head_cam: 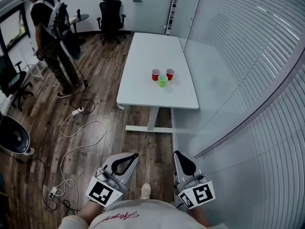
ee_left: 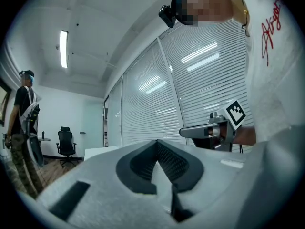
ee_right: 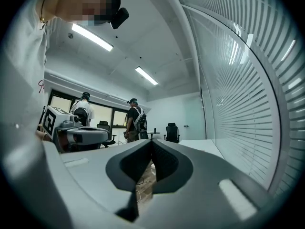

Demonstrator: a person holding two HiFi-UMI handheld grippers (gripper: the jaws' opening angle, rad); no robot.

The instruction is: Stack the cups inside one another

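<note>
I see a long white counter (head_cam: 143, 61) ahead, beside the blinds (head_cam: 248, 56). A person (head_cam: 50, 32) stands far left on the wood floor (head_cam: 100, 80), near a black chair (head_cam: 111, 15). My left gripper (head_cam: 127, 160) and right gripper (head_cam: 183, 160) are low, close to me, well apart from the counter. Both have their fingers pressed together, holding nothing. The left red cup (head_cam: 156, 74), right red cup (head_cam: 170, 74) and green cup (head_cam: 163, 80) stand upright and close together on the counter, not stacked.
</note>
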